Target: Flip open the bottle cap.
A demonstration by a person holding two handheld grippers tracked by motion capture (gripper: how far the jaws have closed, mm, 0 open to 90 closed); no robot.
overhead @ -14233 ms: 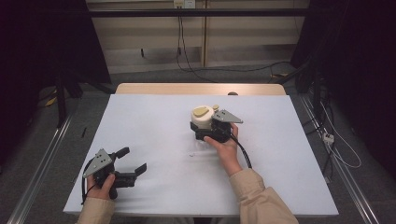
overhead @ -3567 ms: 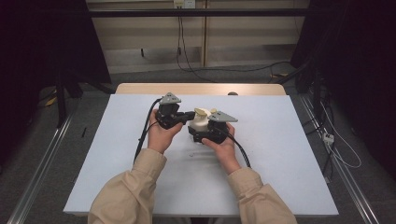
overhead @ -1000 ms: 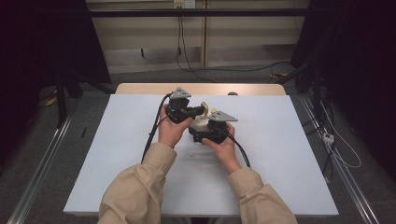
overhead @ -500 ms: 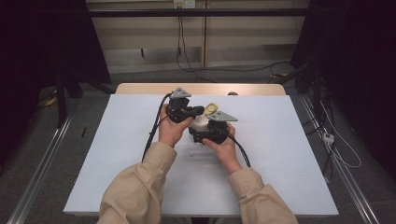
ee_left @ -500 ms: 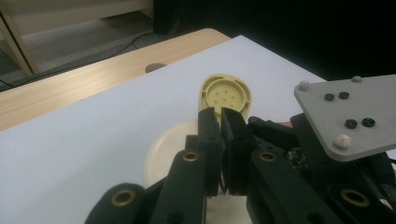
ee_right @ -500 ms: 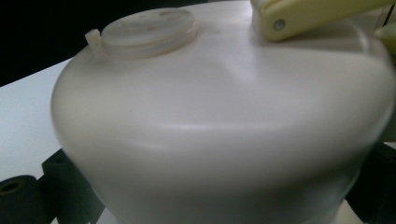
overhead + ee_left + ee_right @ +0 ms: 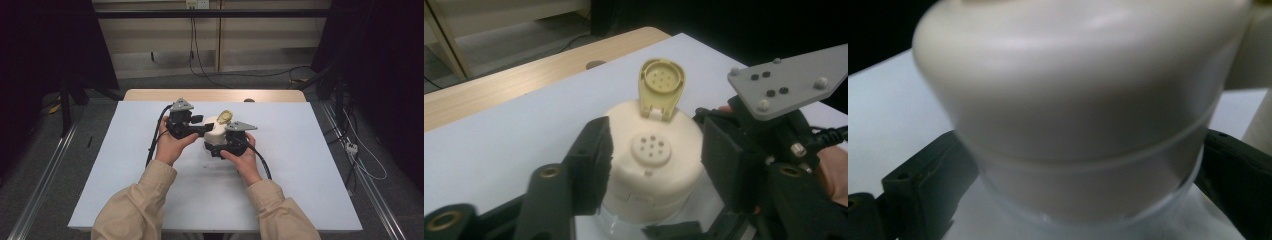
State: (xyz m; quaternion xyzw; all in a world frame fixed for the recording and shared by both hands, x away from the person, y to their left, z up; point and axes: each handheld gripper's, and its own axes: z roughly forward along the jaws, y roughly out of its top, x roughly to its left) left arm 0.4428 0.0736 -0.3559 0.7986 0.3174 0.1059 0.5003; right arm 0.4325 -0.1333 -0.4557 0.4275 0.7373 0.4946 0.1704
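A small jar (image 7: 216, 131) stands on the white table (image 7: 310, 165), near the middle and toward the far side. It has a clear bottom part and a big cream cap (image 7: 651, 160). On top of the cap is a round spot with little holes (image 7: 651, 149). A small yellow flap (image 7: 661, 86) stands up at the back of the cap, flipped open. It has little bumps inside.

The right gripper (image 7: 223, 148) holds the jar low down. In the right gripper view, a black jaw presses on each side of the clear bottom part (image 7: 1088, 200), so the jaws are closed onto the jar. The person's right hand (image 7: 245, 160) is behind it, on the near side.

The left gripper (image 7: 202, 129) comes in from the left, up at the cap. In the left gripper view, its jaws are apart, one on each side of the cap. The left jaw looks like it touches the cap, but I cannot tell for sure. The right jaw sits just beside the cap. The left hand (image 7: 171, 146) holds this gripper, and a black cable (image 7: 154, 140) hangs down from it across the table.

A grey plate (image 7: 789, 80) on the right gripper shows in the left gripper view, to the right of the jar.
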